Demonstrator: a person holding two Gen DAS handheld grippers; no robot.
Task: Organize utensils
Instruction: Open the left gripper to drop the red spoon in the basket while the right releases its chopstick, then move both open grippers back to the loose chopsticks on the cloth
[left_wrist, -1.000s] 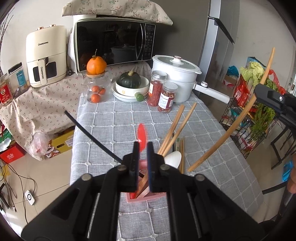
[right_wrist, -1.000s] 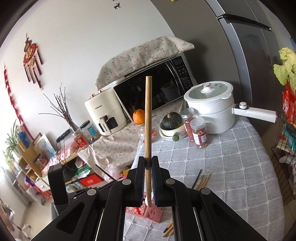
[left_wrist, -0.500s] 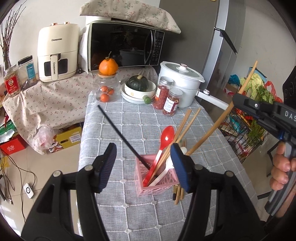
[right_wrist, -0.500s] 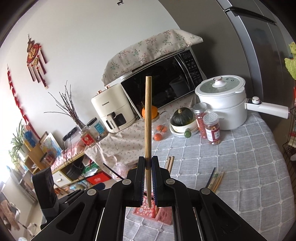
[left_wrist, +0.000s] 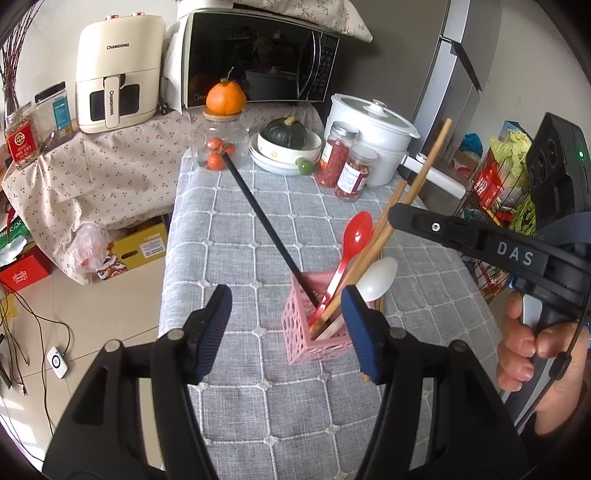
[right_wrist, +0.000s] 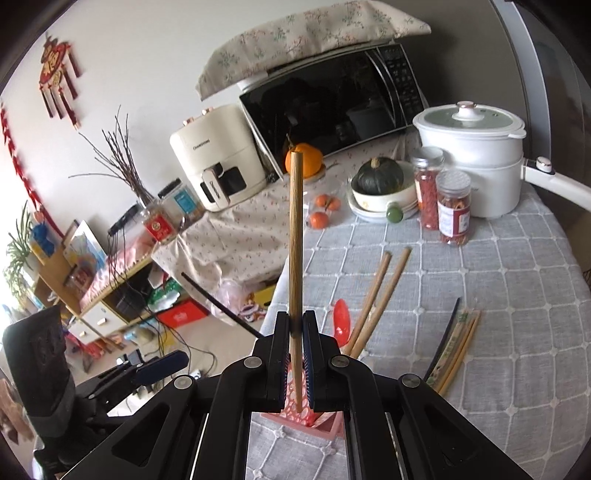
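Wooden and thin, the chopstick (right_wrist: 295, 236) in my right jaws reads as light, stiff and smooth, likely to pivot or slide unless pinched near its lower third.

Left wrist view: my left gripper (left_wrist: 286, 325) has its jaws spread wide and empty, flanking the pink holder (left_wrist: 314, 332) on the table (left_wrist: 229, 266). The holder carries a red spoon (left_wrist: 352, 236), a white spoon (left_wrist: 376, 277), a black chopstick (left_wrist: 266, 225) and two wooden ones.

Right wrist view: my right gripper (right_wrist: 295, 358) is clamped on the upright chopstick, tip just above the holder. Loose chopsticks (right_wrist: 458, 347) lie beside it.
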